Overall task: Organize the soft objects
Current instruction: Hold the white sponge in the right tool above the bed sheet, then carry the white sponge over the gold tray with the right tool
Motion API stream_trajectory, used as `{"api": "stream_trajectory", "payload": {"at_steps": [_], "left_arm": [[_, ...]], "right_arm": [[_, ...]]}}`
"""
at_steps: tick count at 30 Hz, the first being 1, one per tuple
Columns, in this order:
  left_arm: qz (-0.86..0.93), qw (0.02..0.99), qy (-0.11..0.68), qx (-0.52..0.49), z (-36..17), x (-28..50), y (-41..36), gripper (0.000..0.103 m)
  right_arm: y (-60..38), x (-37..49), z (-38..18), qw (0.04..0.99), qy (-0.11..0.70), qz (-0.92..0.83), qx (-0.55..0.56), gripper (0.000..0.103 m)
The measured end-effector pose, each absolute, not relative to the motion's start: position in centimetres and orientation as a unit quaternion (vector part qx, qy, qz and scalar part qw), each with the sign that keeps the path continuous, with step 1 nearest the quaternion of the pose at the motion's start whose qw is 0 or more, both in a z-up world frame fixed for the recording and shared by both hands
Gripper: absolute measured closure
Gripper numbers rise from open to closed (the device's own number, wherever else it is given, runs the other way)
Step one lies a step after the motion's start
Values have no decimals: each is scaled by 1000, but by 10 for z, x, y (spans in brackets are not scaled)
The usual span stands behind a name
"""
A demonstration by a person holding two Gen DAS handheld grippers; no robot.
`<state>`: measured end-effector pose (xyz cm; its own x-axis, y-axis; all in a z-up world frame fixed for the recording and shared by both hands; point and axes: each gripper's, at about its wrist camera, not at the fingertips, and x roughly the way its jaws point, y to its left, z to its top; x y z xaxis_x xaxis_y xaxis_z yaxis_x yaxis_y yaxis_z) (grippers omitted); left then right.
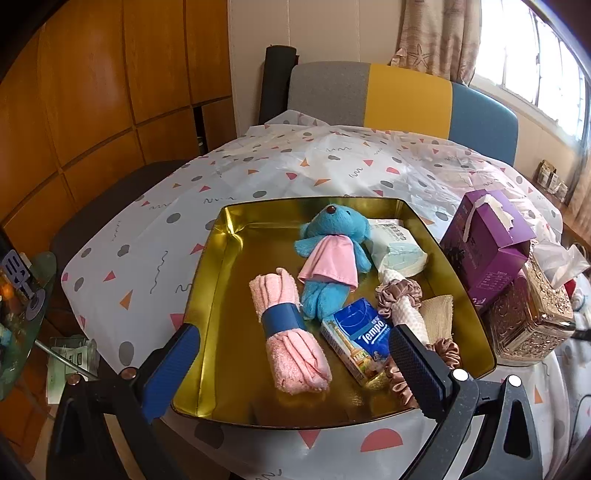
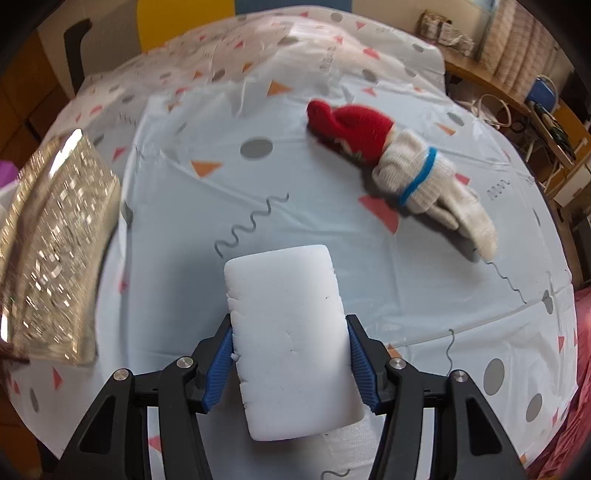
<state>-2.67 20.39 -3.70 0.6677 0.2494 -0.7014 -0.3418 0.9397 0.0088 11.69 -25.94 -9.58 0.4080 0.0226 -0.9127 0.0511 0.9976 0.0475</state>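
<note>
A: Shallow gold metal tray (image 1: 210, 266) on the desk, read left to right. Rolled pink terry towel with a blue band (image 1: 288, 328) lies at the left. Beside it, a blue plush bear in a pink cloth dress (image 1: 328, 258), face up. Below the bear, a blue Tempo tissue packet (image 1: 356, 338).

B: And the right half of the tray?

A: A white wet-wipe pack with a pale blue lid (image 1: 397, 247) at the far right corner. Nearer, a white waffle-knit roll (image 1: 406, 306) passing through a dusky pink satin scrunchie (image 1: 400, 291), a beige burlap pad (image 1: 439, 314) next to it, and a copper satin scrunchie (image 1: 448, 354) partly hidden behind a finger of the tool.

B: Tools?

A: The left tool (image 1: 295, 369) hangs over the near edge of the tray, jaws spread wide, nothing between them. The right tool (image 2: 291, 365) grips a white foam sponge block (image 2: 291, 332), blue pads pressed on both long sides, above the desk.

B: Outside the tray?

A: Right of it, a purple cardboard box (image 1: 487, 243) and an ornate gold tissue holder (image 1: 532, 317) with tissue sticking up. Farther right, a red and cream knit glove bundle with a blue rubber band (image 2: 399, 162) lies on the white plastic tablecloth with grey dots and orange triangles (image 1: 155, 236).

B: Room?

A: Orange wood cabinets (image 1: 92, 92) on the left, a grey, yellow and blue chair back (image 1: 402, 96) behind the desk, a patterned curtain (image 1: 439, 33) and bright window at right.
</note>
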Motion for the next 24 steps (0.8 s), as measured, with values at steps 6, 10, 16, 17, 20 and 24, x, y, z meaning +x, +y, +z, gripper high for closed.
{"api": "stream_trajectory", "payload": {"at_steps": [6, 10, 16, 17, 20, 24], "left_arm": [[169, 910, 372, -67, -37, -28, 210, 0], [174, 909, 374, -68, -38, -28, 213, 0], [184, 907, 370, -82, -38, -32, 223, 0], [188, 907, 367, -84, -38, -33, 225, 0], [196, 906, 362, -95, -36, -36, 235, 0], [216, 906, 351, -99, -33, -42, 249, 0]], "right_arm": [[-255, 108, -28, 885, 461, -9, 61, 46], [-231, 91, 28, 915, 396, 41, 56, 46], [-138, 61, 95, 923, 326, 202, -9, 46], [-120, 58, 100, 918, 323, 228, -18, 46], [-62, 54, 99, 889, 342, 301, -34, 45], [8, 58, 69, 843, 394, 363, -42, 45]]}}
